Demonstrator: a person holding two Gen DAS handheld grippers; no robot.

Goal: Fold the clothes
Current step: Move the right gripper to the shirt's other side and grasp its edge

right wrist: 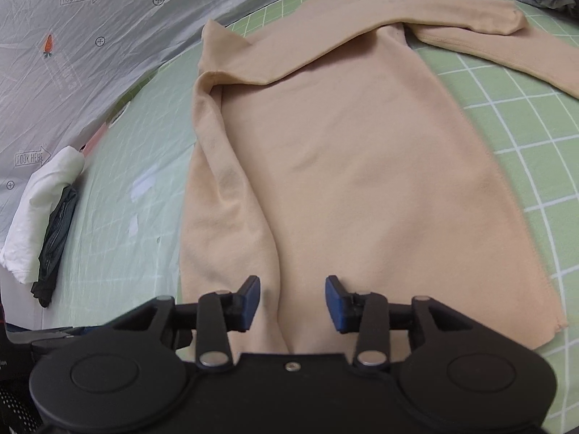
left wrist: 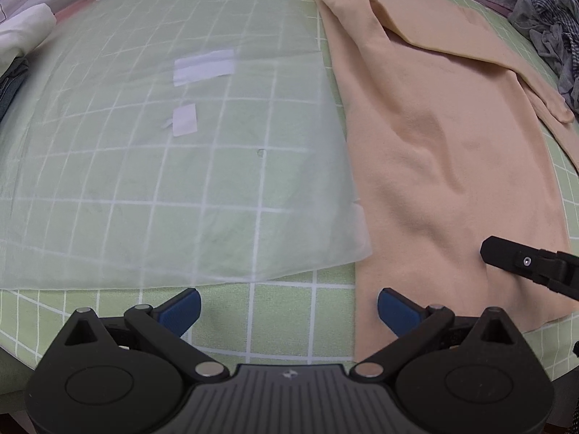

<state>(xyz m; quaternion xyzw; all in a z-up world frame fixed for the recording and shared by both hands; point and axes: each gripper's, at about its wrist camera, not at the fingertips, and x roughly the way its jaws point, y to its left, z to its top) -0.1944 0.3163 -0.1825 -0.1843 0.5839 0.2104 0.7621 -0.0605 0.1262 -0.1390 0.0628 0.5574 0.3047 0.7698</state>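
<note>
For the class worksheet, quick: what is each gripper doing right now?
Left gripper: open, holding nothing.
Right gripper: open above the beige garment, nothing between its fingers.

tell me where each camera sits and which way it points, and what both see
Left wrist: sits on the left tongs, looking steeply down at the green checked mat and a clear plastic sheet; its open blue fingers show, and the right tongs' tip pokes in.
Right wrist: sits on the right tongs, looking down and forward along the beige top; its parted fingers hold nothing.
Shared: the beige top, the mat, the white and dark folded pile and the grey heap.
</note>
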